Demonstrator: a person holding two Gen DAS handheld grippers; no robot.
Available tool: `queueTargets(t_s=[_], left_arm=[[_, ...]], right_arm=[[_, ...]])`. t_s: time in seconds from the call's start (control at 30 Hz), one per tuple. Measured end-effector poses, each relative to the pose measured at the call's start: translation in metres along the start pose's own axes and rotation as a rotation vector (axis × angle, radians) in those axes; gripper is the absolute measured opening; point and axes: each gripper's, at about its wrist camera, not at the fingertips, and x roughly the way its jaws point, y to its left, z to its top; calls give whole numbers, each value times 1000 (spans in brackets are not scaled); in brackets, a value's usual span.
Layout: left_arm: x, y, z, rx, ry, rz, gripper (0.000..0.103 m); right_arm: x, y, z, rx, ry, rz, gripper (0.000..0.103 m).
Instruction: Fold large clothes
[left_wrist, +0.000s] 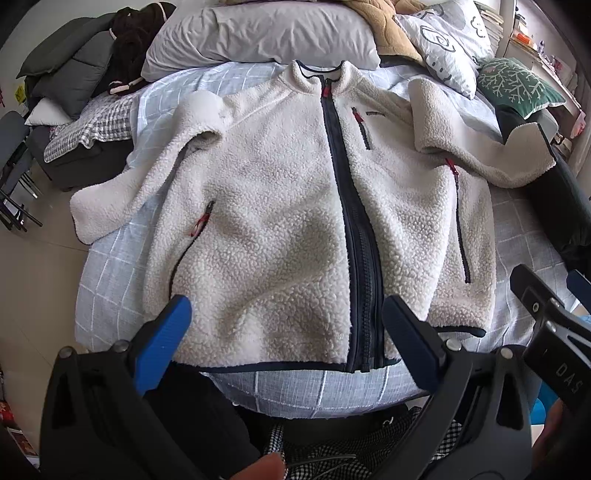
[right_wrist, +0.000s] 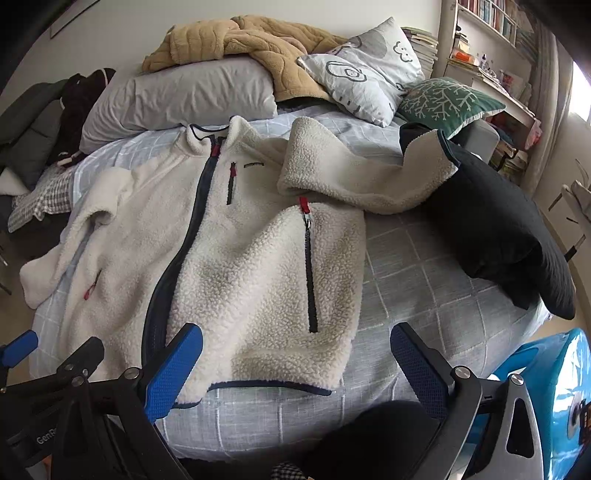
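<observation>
Cream fleece jacket with navy zipper (left_wrist: 280, 206) lies face-up, unfolded, on the blue-checked bed sheet (left_wrist: 110, 280). Left gripper (left_wrist: 288, 328) and right gripper (right_wrist: 295, 354) hover at the hem, jaws wide apart, empty. Recommended: grasp each sleeve near the cuff and fold it inward.

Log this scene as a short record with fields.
garment: white fleece jacket, front up, zipped, spread flat
surface: bed with pale blue checked sheet
sleeves: both out to the sides, unfolded
left tongs: open, over the hem, holding nothing
right tongs: open, over the hem corner, holding nothing
fold: not begun
</observation>
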Motion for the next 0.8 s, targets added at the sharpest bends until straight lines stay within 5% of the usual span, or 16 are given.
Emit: queueTargets(t_s=[0.8], left_arm=[[4, -1, -3, 4, 18, 11, 103]], right_arm=[[4, -1, -2, 3, 11, 2, 103]])
